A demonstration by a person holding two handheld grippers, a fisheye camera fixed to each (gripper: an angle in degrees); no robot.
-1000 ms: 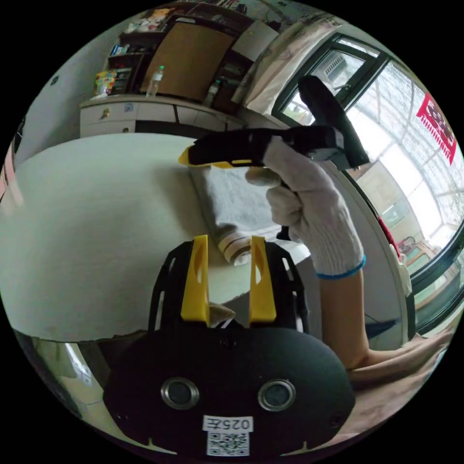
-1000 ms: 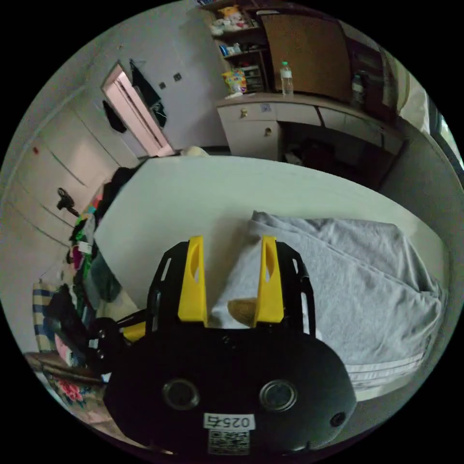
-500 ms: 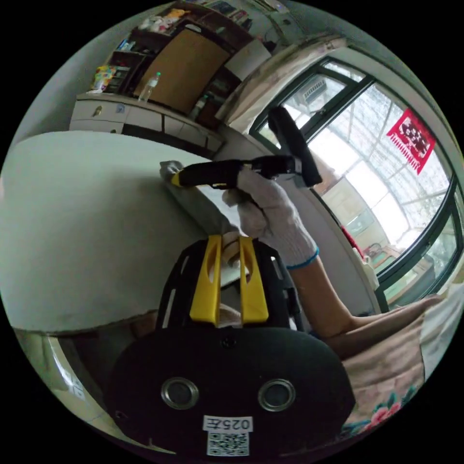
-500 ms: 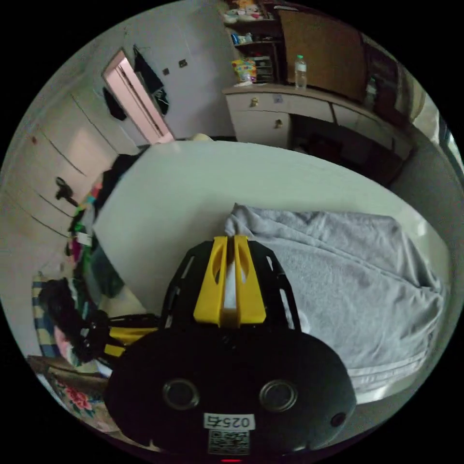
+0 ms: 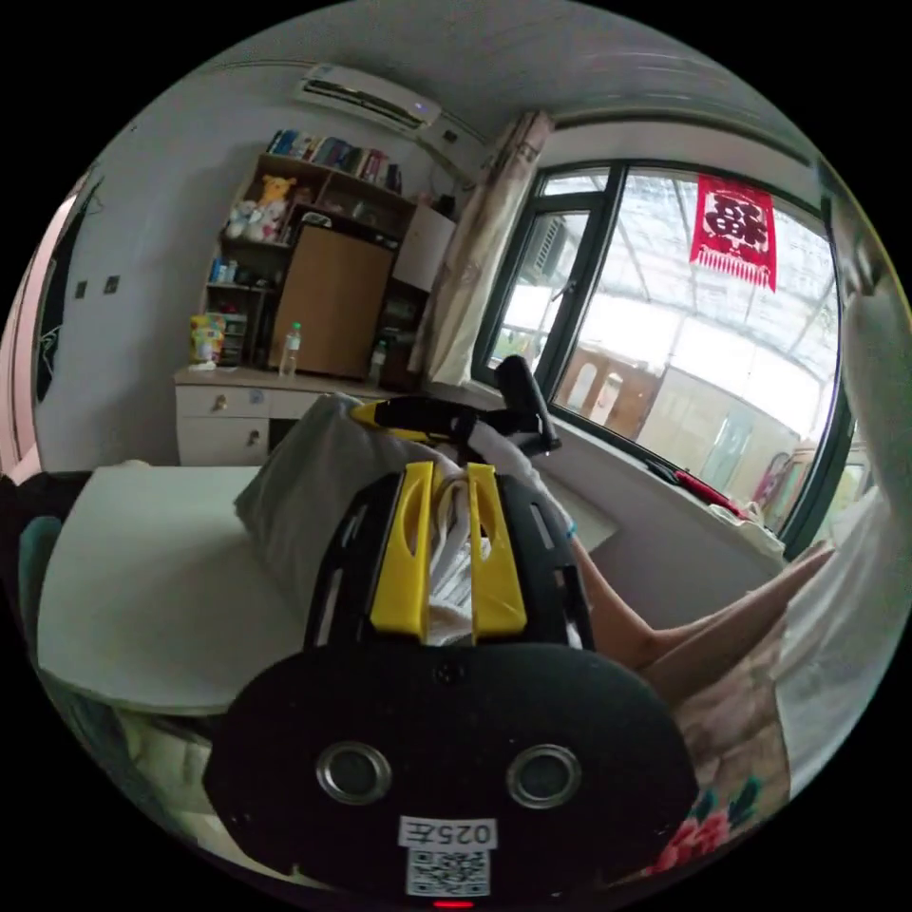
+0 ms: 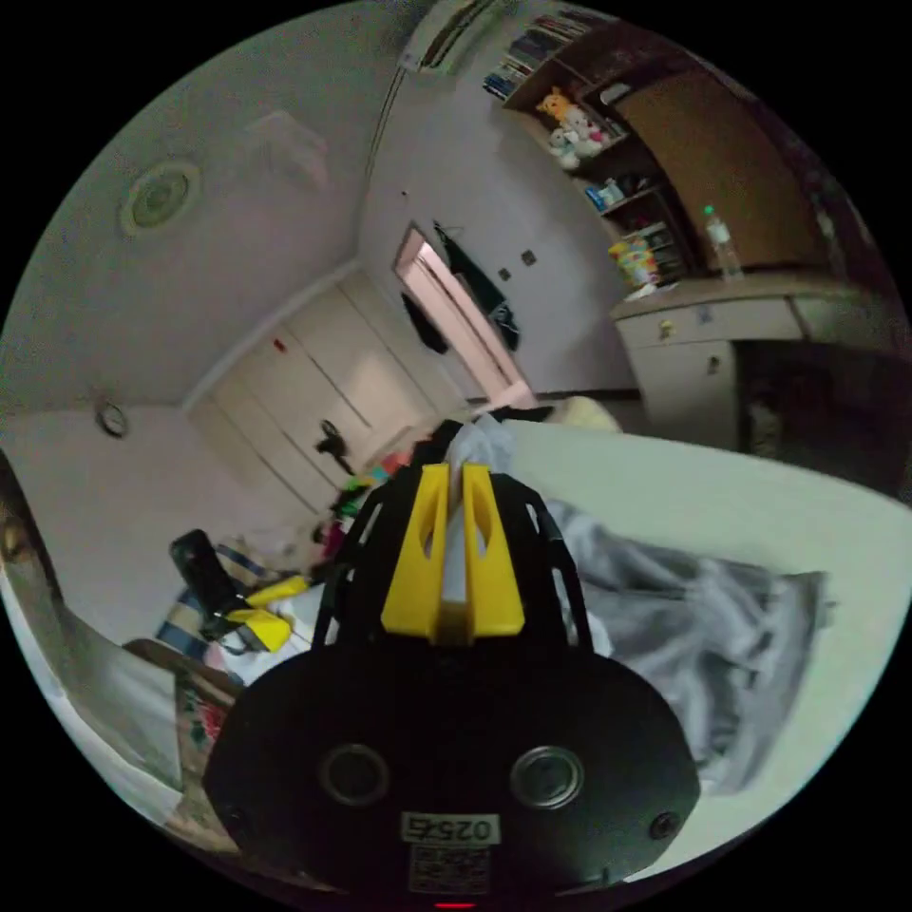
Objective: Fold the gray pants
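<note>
The gray pants (image 6: 684, 636), partly lifted off the white desk (image 6: 760, 494), hang between the left hand-held gripper (image 5: 446, 475) and right hand-held gripper (image 6: 454, 475), each pinching an edge, so folding looks midway, toward twelve o'clock.

The red window hanging (image 5: 731, 228) carries one large character, unreadable.

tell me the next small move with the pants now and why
Probably carry both held edges across and lay them over the far part of the gray pants. The left gripper and the right gripper are each shut on cloth, and the pants hang lifted off the white table, with the rest resting on it. I can't tell exactly where the fold line should land.
</note>
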